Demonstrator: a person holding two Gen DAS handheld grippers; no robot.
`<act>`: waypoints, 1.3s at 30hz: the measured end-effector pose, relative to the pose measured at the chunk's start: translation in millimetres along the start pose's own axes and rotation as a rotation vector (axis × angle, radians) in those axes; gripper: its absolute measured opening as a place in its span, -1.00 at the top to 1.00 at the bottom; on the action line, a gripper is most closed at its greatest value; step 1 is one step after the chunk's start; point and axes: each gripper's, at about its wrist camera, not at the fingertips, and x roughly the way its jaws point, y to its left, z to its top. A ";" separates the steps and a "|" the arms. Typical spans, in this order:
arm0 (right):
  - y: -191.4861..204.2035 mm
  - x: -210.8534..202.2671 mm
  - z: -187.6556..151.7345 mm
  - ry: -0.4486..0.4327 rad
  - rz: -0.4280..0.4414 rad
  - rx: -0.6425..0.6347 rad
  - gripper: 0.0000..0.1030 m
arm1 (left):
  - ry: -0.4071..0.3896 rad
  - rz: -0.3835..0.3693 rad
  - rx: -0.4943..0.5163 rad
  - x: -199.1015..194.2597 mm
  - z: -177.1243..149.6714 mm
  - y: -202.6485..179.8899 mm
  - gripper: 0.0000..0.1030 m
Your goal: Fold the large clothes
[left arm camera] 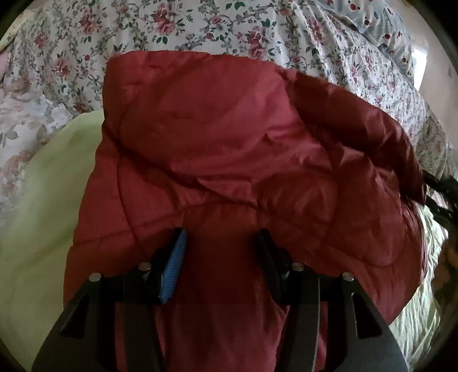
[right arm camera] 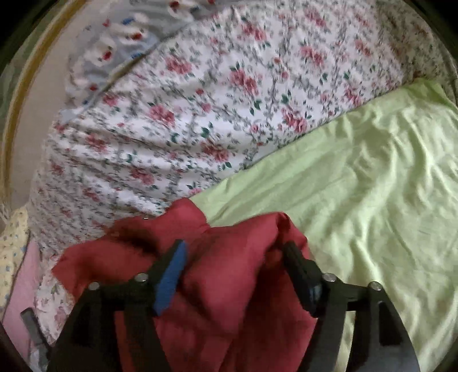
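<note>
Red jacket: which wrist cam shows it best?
Left wrist. The red jacket fills most of that frame, quilted panels and top edge visible on the floral sheet, with fabric between the left claw fingers. Right wrist shows only a bunched part between the right claw fingers, slightly blurred.
</note>
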 end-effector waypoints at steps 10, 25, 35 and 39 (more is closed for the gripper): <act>47.0 18.5 -47.6 0.170 -0.064 -0.311 -0.44 | 0.023 0.016 0.013 1.7 0.8 -1.8 0.01; 25.8 47.3 -46.6 0.213 -0.088 -0.215 -0.46 | 0.019 0.012 -0.069 3.8 -3.6 36.2 0.02; 23.8 38.7 -45.8 0.191 -0.057 -0.179 -0.46 | 0.029 0.024 -0.095 6.7 5.5 36.2 0.00; 16.3 18.0 -42.5 0.158 -0.022 -0.140 -0.45 | 0.016 -0.023 -0.118 -8.5 3.5 40.9 -0.06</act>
